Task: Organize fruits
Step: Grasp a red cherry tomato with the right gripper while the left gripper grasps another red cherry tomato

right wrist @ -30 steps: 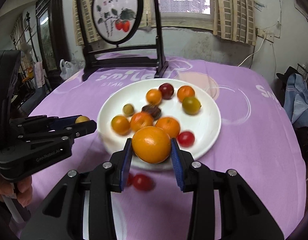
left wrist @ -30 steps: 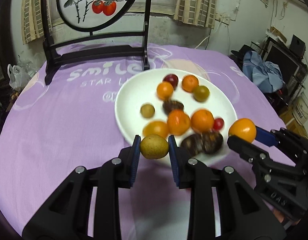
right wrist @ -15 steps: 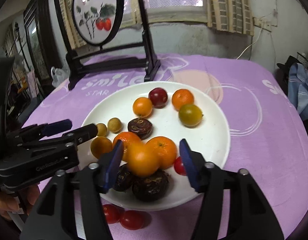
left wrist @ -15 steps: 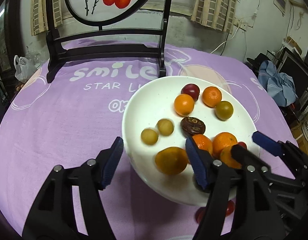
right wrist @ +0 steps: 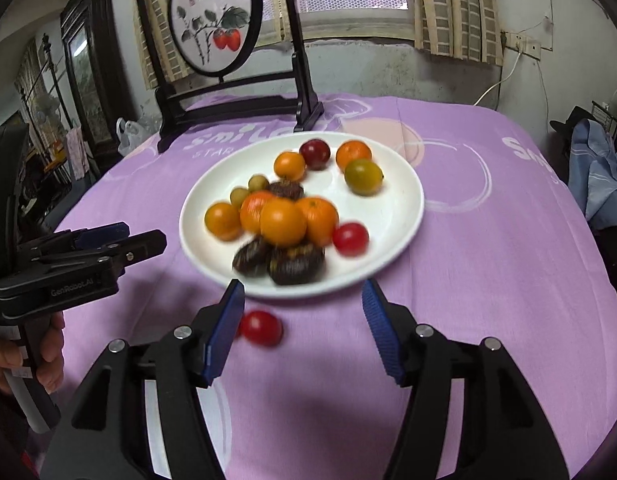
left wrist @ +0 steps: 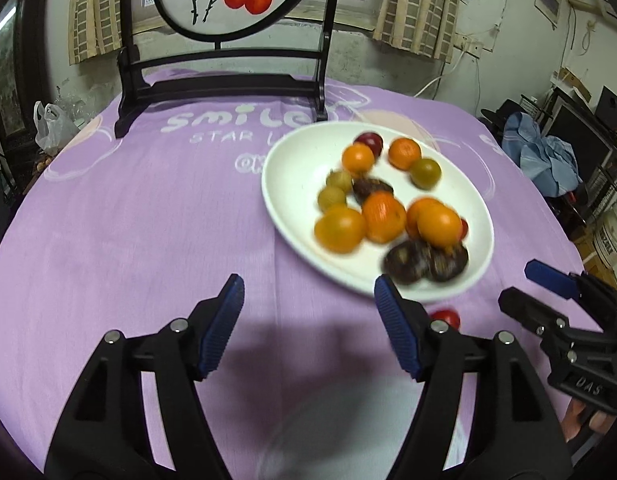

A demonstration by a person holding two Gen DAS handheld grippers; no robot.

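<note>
Just short of the near rim of the white plate (right wrist: 404, 216), the right gripper (right wrist: 302, 330) hangs over the purple tablecloth (right wrist: 488, 280) with its blue-padded jaws spread wide and nothing between them. A red cherry tomato (right wrist: 261, 328) lies on the cloth just beside its left finger, off the plate. To the left, the left gripper (left wrist: 308, 330) also stands spread and empty above bare cloth, the plate's near edge close to its right fingertip. From its camera the right gripper shows at the lower right, the person's fingers under it.

On the plate the fruit sits heaped toward the near side: two dark wrinkled fruits (right wrist: 280, 260) at the front, an orange (right wrist: 283, 222) resting against them with more oranges touching behind, and a second red tomato (right wrist: 350, 239) just right of the pile. Farther back lie two small yellow-green fruits (right wrist: 248, 190), a green citrus (right wrist: 363, 176) and a dark red plum (right wrist: 315, 154). Beyond the plate stands a dark wooden frame holding a round painted screen (right wrist: 210, 20).
</note>
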